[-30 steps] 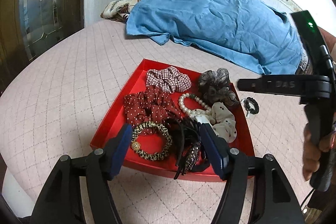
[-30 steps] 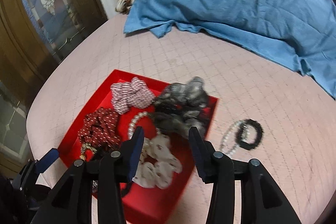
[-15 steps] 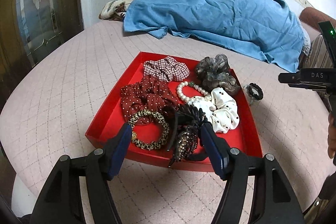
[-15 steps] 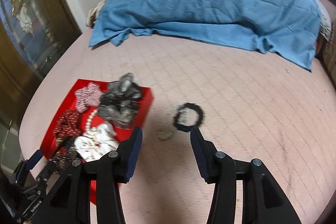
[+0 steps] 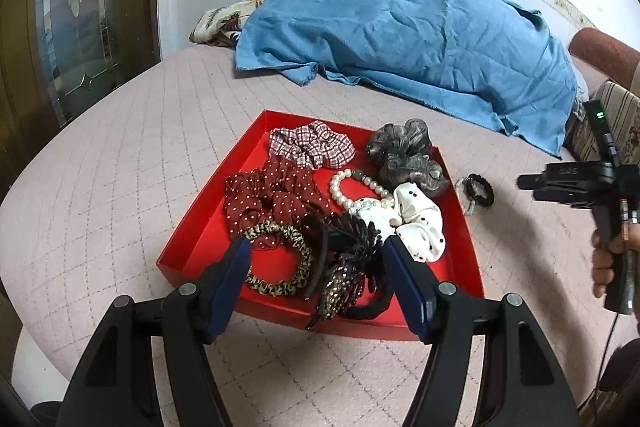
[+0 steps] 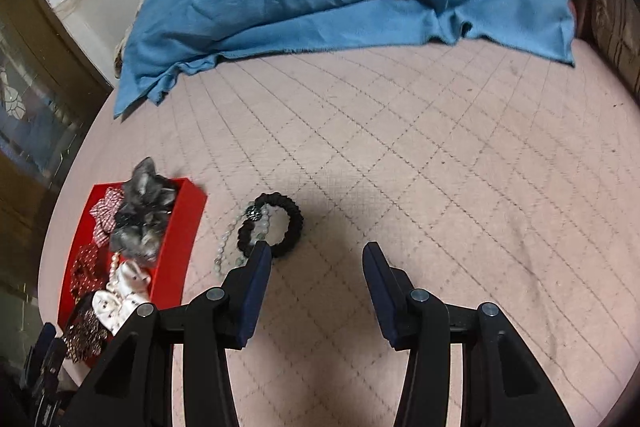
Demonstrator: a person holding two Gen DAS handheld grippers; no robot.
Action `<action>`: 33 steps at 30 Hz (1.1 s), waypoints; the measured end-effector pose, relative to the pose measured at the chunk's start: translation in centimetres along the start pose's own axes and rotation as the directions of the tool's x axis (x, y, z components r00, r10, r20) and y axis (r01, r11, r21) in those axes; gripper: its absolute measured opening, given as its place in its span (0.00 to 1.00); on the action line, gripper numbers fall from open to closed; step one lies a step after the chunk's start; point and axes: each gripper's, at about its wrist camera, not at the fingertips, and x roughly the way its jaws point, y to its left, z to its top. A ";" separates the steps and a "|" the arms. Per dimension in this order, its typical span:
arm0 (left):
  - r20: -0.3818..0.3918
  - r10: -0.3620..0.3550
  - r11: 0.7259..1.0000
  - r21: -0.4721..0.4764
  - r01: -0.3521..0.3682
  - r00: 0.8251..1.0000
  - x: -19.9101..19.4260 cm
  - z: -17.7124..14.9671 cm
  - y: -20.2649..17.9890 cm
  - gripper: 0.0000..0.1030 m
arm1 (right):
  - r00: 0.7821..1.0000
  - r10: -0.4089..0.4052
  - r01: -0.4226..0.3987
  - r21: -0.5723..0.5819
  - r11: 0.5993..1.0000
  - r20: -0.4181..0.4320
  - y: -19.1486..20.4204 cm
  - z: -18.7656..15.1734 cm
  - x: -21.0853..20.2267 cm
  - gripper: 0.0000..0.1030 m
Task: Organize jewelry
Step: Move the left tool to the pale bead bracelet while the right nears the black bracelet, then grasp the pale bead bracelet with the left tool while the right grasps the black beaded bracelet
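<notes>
Quilted bed bearing red tray; black bracelet lies just outside it. Right gripper, jaws open and empty, has swung from tray toward bracelet; left gripper open over tray.

Both the left hand-held gripper and the right hand-held gripper hover with jaws apart, empty.
</notes>
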 end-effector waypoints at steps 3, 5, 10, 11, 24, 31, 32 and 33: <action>0.000 -0.003 1.000 0.001 0.003 1.000 0.2 0.0 -0.1 0.65 | 1.000 -0.002 0.001 -0.047 0.999 -0.017 1.2 0.5 1.6 0.50; -0.004 -0.005 1.000 0.002 0.005 1.000 0.3 0.1 -0.2 0.65 | 0.999 -0.022 0.019 -0.090 0.996 -0.023 2.0 0.7 2.6 0.50; -0.010 0.004 1.000 0.018 -0.004 1.000 0.7 -0.1 -0.7 0.65 | 0.993 -0.105 0.095 -0.165 0.982 -0.055 2.9 1.1 5.6 0.28; -0.010 0.007 1.000 0.023 -0.006 1.000 0.8 -0.1 -0.8 0.65 | 0.991 -0.123 0.112 -0.179 0.978 -0.054 2.9 1.0 5.9 0.19; -0.004 0.015 0.992 0.123 -0.014 1.000 -1.2 0.0 -4.4 0.65 | 0.963 -0.269 0.256 -0.202 0.945 -0.036 -5.4 -3.3 0.4 0.11; -0.048 -0.079 0.972 0.219 0.088 0.996 -1.6 1.7 -10.7 0.65 | 0.983 -0.184 0.183 -0.071 0.981 -0.014 -10.3 -5.9 -3.0 0.12; -0.079 -0.098 0.966 0.233 0.114 0.992 -1.1 2.0 -11.9 0.65 | 0.986 -0.164 0.164 -0.052 0.985 -0.008 -10.7 -6.1 -3.1 0.12; -0.106 -0.114 0.961 0.241 0.137 0.988 -0.5 2.4 -12.8 0.65 | 0.992 -0.130 0.130 -0.022 0.991 0.006 -11.3 -6.3 -3.2 0.12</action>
